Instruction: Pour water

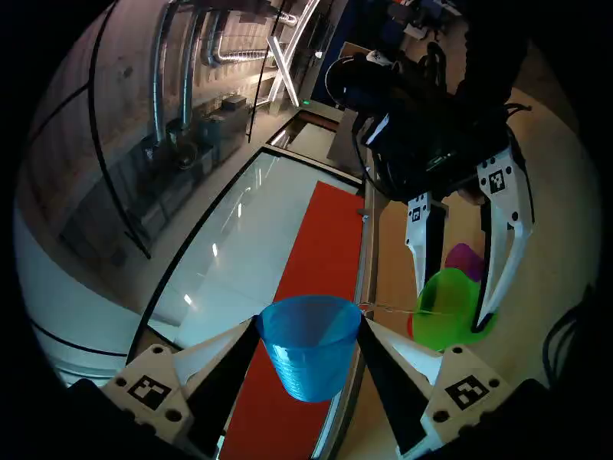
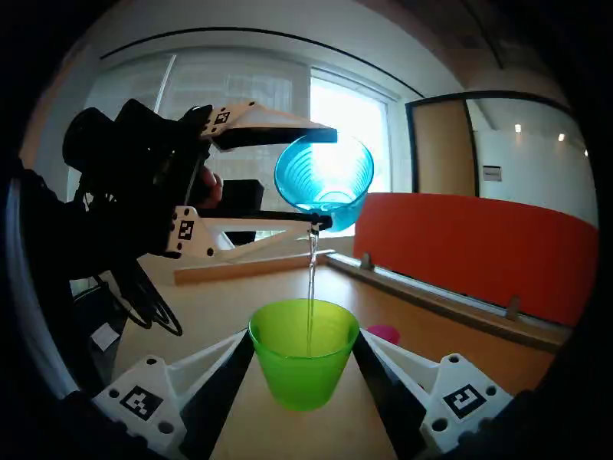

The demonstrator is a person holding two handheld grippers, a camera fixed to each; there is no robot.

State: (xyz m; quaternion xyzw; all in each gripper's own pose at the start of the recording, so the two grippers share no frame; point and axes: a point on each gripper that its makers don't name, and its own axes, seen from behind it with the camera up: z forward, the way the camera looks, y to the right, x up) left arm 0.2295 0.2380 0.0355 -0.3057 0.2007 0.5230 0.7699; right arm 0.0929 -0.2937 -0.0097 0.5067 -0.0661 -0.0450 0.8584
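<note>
Three cups are in sight: one blue, one green, one pink. Two grippers hold two of them.

The left gripper [image 1: 309, 326] has its jaws closed narrowly on the blue cup [image 1: 310, 360], one finger pressing each side. In the right gripper view this cup is tipped well over, mouth facing the camera, held above and just behind the green cup [image 2: 303, 372]. One thin stream of water [image 2: 310, 268] falls from its lower lip straight down into the green cup.

The right gripper [image 2: 303, 337] grips the green cup the same way, both fingers against its walls. The cup is upright and lifted over the wooden table [image 2: 222, 303]. In the left gripper view it hangs between the right gripper's two white fingers.

The pink cup [image 2: 383, 333] stands alone on the table, near the green cup and behind it. One red panel [image 2: 490, 245] runs along the table's far edge.
</note>
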